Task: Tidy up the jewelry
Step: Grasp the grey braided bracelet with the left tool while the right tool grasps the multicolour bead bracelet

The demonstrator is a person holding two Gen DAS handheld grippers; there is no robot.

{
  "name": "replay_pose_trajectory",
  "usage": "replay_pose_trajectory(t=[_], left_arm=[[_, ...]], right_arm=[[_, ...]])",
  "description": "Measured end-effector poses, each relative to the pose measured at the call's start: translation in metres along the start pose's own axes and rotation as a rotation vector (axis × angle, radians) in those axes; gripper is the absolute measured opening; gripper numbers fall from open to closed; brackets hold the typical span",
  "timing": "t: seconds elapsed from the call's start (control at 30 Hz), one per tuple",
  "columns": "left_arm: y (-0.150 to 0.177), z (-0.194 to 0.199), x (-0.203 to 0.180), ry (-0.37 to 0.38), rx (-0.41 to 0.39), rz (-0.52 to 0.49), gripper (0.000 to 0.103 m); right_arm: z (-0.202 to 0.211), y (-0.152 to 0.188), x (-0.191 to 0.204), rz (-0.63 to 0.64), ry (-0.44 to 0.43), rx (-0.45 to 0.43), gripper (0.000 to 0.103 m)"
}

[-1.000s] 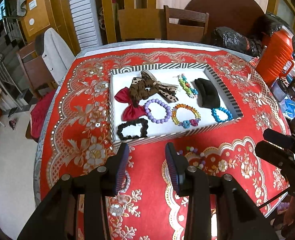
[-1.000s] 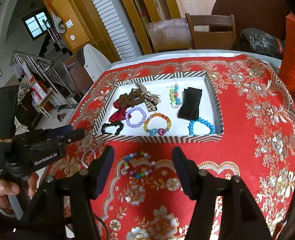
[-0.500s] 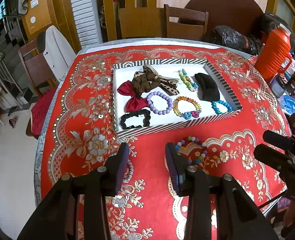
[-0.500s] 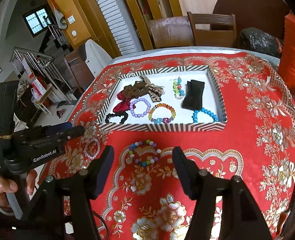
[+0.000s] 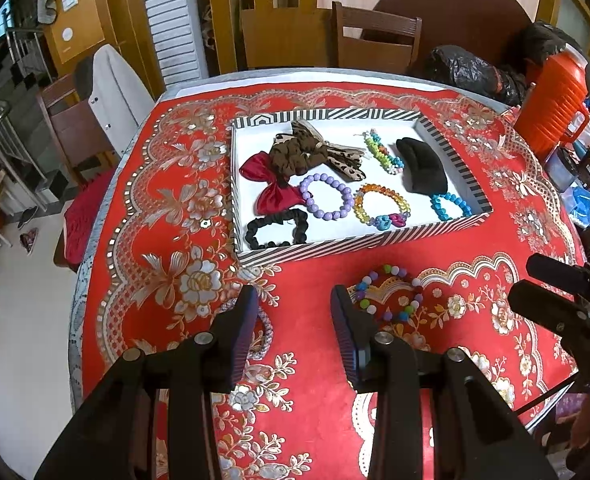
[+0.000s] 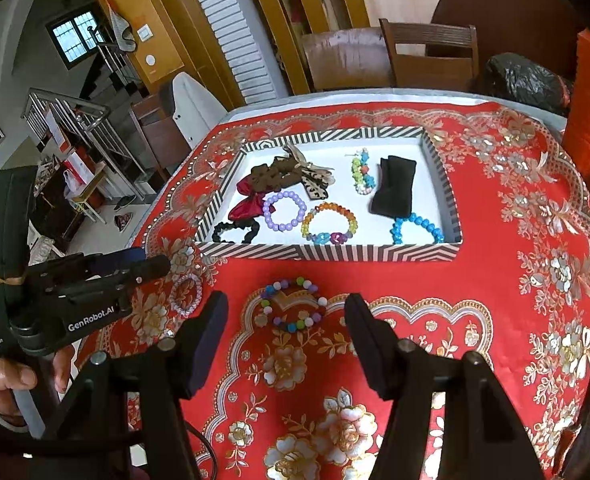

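A striped tray [image 5: 359, 243] [image 6: 327, 252] on the red tablecloth holds bows, a black scrunchie, a black pouch and several bead bracelets. A multicolour bead bracelet [image 5: 389, 294] [image 6: 293, 304] lies on the cloth in front of the tray. A pale lilac bracelet [image 5: 265, 330] [image 6: 186, 294] lies left of it, partly hidden by my left finger. My left gripper [image 5: 293, 308] is open and empty above the cloth, between the two loose bracelets. My right gripper [image 6: 287, 312] is open and empty, its jaws either side of the multicolour bracelet.
An orange jug [image 5: 551, 108] and bottles stand at the table's right edge. Black bags [image 5: 471, 70] and wooden chairs [image 5: 375, 40] are behind the table. The table's left edge [image 5: 95, 240] drops to the floor.
Both grippers have pulled back toward me and risen. The multicolour bracelet and the lilac bracelet have come into fuller view. Both grippers stayed open.
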State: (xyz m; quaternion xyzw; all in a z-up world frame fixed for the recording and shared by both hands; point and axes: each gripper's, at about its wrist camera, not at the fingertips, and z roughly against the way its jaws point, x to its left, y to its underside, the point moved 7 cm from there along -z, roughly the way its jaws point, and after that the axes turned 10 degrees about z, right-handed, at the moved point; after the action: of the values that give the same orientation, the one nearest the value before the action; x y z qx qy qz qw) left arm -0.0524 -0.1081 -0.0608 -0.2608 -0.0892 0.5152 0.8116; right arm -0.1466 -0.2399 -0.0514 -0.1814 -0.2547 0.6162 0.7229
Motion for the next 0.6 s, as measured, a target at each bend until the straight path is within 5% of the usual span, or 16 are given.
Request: replay_pose_trajectory(t=[0.33,0.6], left_arm=[[0.004,-0.01,0.044,0.058,0.066,0.121,0.023],[0.02,-0.034,0.096,0.033,0.153,0.247,0.023]], right_arm=[[-0.023,0.018,-0.017,0.0,0.021,0.064,0.063],[-0.057,0.032,-0.029,-0.007,0.027,0.124,0.063]])
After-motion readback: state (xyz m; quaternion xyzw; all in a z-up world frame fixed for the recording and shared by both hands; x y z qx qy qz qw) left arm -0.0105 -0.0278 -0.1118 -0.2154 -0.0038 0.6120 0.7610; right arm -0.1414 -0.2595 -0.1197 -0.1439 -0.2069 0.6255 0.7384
